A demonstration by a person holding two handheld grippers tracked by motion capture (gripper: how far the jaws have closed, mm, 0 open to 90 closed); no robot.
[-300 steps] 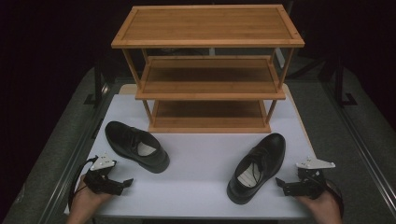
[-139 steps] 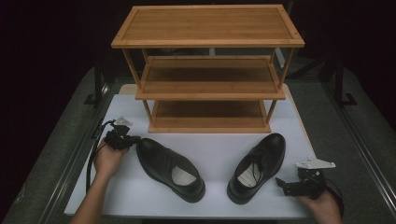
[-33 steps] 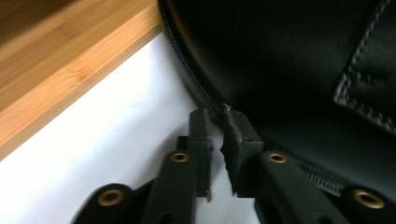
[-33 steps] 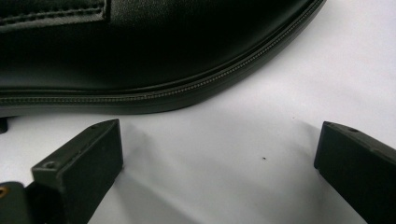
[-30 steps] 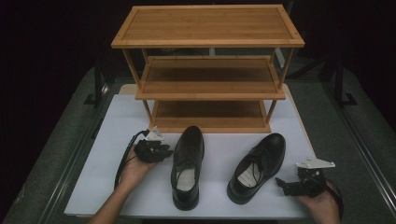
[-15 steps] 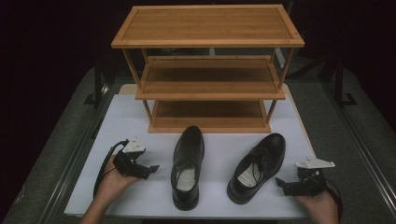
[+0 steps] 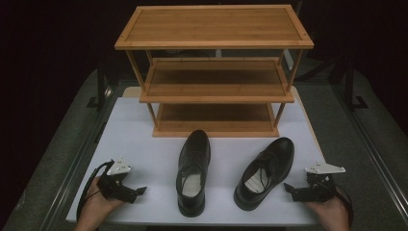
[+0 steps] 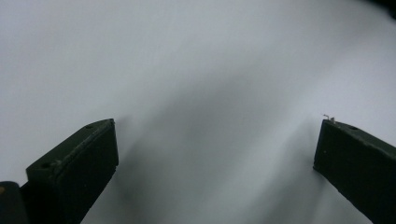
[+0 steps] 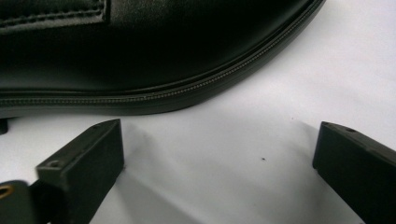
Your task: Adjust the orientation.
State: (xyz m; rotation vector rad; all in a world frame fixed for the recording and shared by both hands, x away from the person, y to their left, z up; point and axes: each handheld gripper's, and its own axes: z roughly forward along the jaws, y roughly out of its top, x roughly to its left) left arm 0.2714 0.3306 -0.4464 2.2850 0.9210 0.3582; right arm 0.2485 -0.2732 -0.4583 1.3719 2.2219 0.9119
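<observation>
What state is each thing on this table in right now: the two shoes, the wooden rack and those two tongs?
Left shoe: upright on the table, toe toward the rack, untouched.
Right shoe: upright, angled, untouched.
Rack: standing, all three shelves bare.
Left tongs: open, just opened, nothing between them.
Right tongs: open, beside the right shoe, holding nothing.

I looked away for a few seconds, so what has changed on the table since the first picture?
The left gripper dragged the left shoe to the middle, turned its toe toward the rack, let go with jaws just opened, and pulled back to the near left edge. The right shoe, right gripper and rack stayed put.
</observation>
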